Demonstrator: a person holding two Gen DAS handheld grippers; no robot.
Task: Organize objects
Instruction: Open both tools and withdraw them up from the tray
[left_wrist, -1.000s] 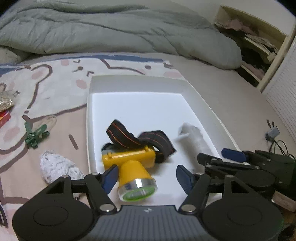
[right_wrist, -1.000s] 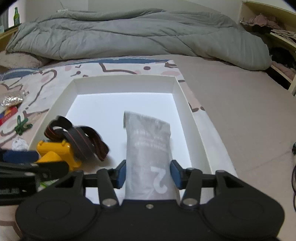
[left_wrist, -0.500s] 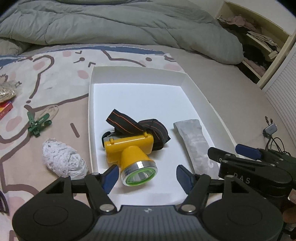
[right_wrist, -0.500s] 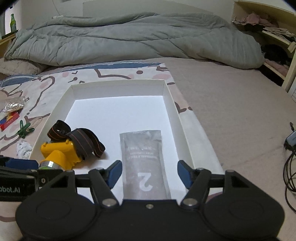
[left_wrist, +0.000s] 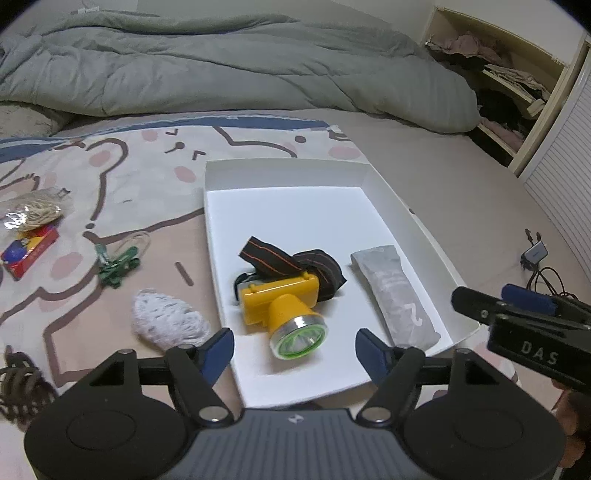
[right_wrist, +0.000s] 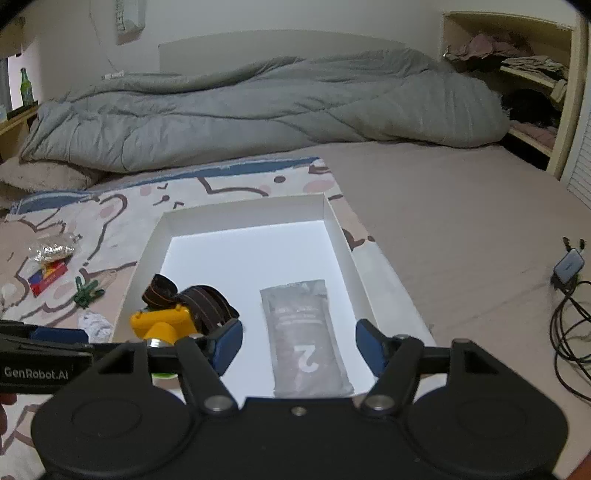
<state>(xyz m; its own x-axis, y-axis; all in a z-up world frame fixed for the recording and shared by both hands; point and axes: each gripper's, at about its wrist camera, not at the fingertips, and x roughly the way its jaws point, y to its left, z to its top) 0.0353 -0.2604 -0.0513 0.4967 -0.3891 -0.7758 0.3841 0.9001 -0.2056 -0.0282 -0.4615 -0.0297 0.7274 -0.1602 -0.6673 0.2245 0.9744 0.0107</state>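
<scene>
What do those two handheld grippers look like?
Both are matte black plastic with a wide body carrying two round discs, silver pivot screws and angled link bars. The left gripper and right gripper each end in two blue pads. White lettering on their sides reads "GenRobot.AI" and "DAS".

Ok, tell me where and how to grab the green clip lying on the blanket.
Take the green clip across its narrow middle, coming straight down from above. It lies flat on the patterned blanket, apart from the white tray and the white yarn bundle, so the top is free. Its splayed ends look awkward to pinch, and the fine detail is too small to tell.
</scene>
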